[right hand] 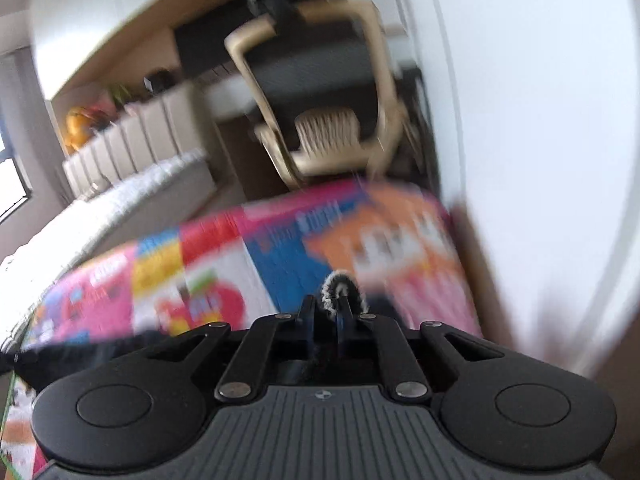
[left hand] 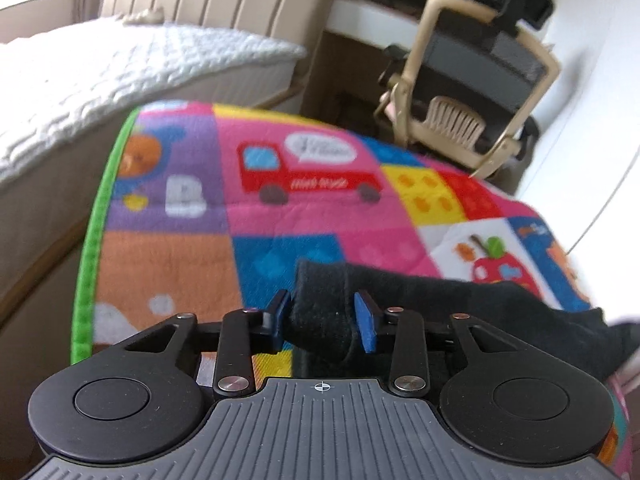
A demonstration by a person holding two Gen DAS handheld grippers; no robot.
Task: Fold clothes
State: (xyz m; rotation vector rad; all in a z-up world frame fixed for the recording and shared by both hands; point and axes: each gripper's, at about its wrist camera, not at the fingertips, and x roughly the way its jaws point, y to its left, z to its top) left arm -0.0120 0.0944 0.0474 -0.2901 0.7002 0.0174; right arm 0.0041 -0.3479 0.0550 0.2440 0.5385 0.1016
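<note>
A black garment hangs over the colourful play mat and trails off to the right. My left gripper is shut on a thick folded band of it, with the blue pads pressing on either side. The right wrist view is blurred. In it my right gripper is shut on a thin edge of the same black garment, whose fuzzy pale rim sticks up past the fingertips. More black cloth sags at the lower left above the mat.
A bed with a white quilted cover runs along the mat's left side, edged by the mat's green border. A beige office chair stands beyond the mat's far end by a desk. A white wall is at the right.
</note>
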